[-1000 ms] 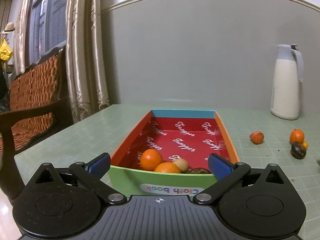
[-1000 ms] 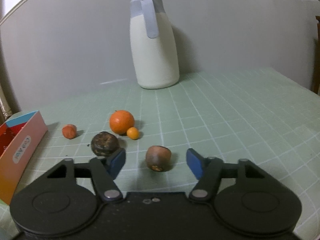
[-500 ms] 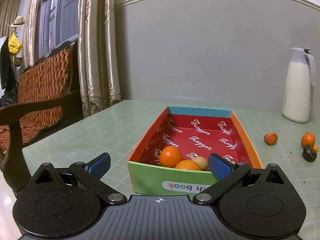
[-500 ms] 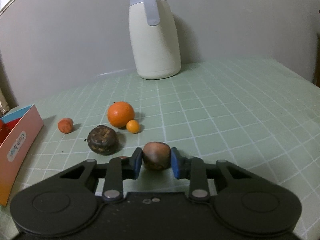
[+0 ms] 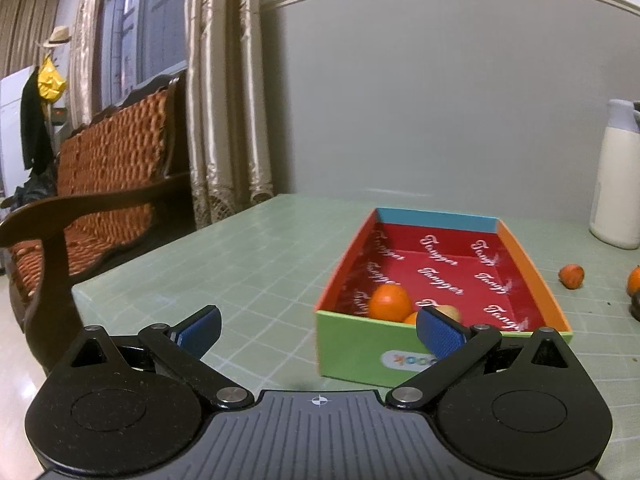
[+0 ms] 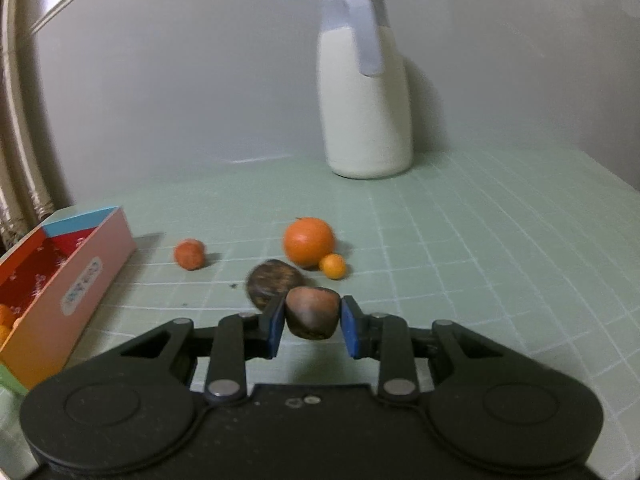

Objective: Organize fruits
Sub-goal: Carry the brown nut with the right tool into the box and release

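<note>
We are pinching a brown fruit in our right tool, holding it above the table near a dark fruit and an orange. Our left tool is hanging spread wide before the box.

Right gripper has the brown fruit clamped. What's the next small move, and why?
Probably carry it left toward the open red-lined cardboard box. The right gripper is shut on the brown round fruit, apparently clear of the green gridded table, and the box already holds oranges. Keep high enough to clear the dark wrinkled fruit and the box wall.
</note>
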Demonstrator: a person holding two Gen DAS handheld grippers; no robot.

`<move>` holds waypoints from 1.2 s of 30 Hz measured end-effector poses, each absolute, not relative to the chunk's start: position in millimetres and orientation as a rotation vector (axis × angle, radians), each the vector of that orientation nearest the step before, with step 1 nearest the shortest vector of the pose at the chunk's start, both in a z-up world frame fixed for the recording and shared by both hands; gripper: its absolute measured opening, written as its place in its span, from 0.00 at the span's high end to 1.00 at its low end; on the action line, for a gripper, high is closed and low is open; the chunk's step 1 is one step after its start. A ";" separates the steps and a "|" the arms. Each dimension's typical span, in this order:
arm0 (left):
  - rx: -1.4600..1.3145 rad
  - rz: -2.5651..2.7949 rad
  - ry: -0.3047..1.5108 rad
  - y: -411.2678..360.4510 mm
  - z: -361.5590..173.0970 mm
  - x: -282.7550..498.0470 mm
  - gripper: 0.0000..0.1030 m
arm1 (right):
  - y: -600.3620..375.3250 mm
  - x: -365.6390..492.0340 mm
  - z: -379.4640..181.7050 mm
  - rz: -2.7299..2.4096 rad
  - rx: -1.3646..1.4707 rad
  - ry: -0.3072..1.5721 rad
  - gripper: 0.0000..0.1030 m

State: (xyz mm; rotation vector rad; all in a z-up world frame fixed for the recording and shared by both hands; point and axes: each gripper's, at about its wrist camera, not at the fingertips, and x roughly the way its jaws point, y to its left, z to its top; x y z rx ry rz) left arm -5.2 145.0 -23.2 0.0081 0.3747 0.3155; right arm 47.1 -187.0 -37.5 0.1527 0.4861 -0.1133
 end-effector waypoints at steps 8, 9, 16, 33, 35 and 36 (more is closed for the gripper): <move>-0.021 0.357 0.380 164.2 -24.8 -11.9 0.00 | -154.0 48.5 -27.1 0.011 0.141 0.466 0.72; -0.025 0.363 0.380 166.7 -25.1 -12.9 0.00 | -148.8 48.1 -24.1 0.032 0.142 0.457 0.72; -0.062 0.388 0.388 183.7 -26.7 -16.7 0.00 | -104.7 46.4 -6.2 0.199 0.133 0.420 0.72; -0.091 0.409 0.392 200.3 -28.8 -19.4 0.00 | -22.6 62.9 -9.6 0.363 0.018 0.434 0.72; -0.098 0.411 0.397 201.4 -29.6 -19.6 0.00 | -21.1 62.6 -9.3 0.375 0.024 0.440 0.72; -0.101 0.412 0.398 202.3 -29.8 -19.6 0.00 | -20.4 62.7 -9.7 0.379 0.023 0.441 0.72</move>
